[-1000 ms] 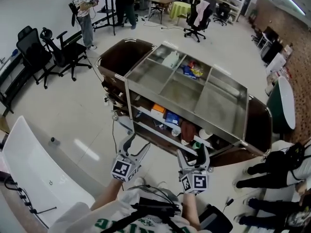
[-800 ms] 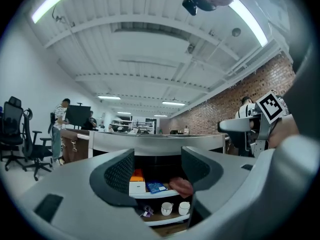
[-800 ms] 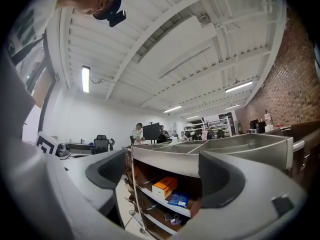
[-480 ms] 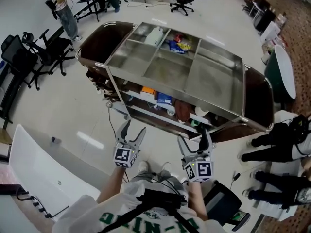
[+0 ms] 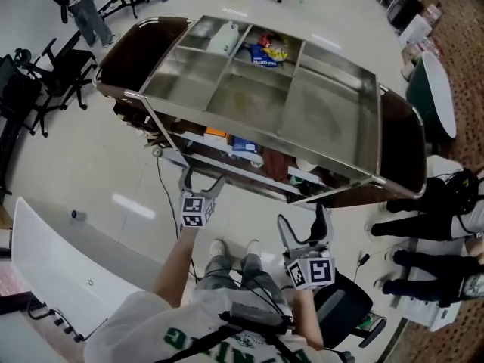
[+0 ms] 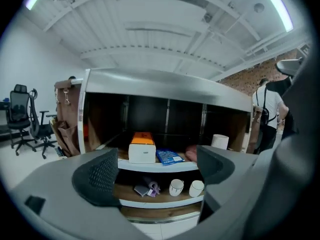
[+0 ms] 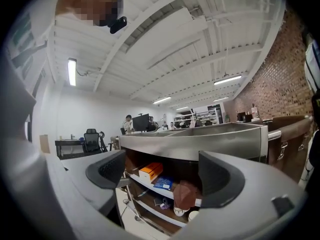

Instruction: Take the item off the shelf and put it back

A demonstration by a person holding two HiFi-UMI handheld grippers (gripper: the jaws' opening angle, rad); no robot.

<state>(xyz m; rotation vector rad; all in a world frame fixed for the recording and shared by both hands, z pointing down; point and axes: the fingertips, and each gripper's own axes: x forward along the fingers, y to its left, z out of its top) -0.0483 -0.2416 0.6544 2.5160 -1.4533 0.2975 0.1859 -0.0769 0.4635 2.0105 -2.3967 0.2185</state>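
Orange-topped box (image 6: 142,146) lies on the middle shelf (image 6: 150,167), left of a blue packet (image 6: 169,156). Left tool (image 5: 203,178), jaws just opened wide, faces it with nothing between; right tool (image 5: 302,219) stands wide and empty.

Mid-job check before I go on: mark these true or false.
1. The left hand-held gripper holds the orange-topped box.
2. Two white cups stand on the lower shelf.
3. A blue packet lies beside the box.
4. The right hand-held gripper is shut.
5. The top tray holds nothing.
1. False. The left hand-held gripper has just been opening its jaws and nothing is between them; the orange-topped box lies on the upper shelf.
2. True. The white cups stand side by side on the lower shelf.
3. True. The blue packet lies just right of the box in the left gripper view.
4. False. The right hand-held gripper has its jaws apart and empty.
5. False. The top tray has snack packets in a far compartment.
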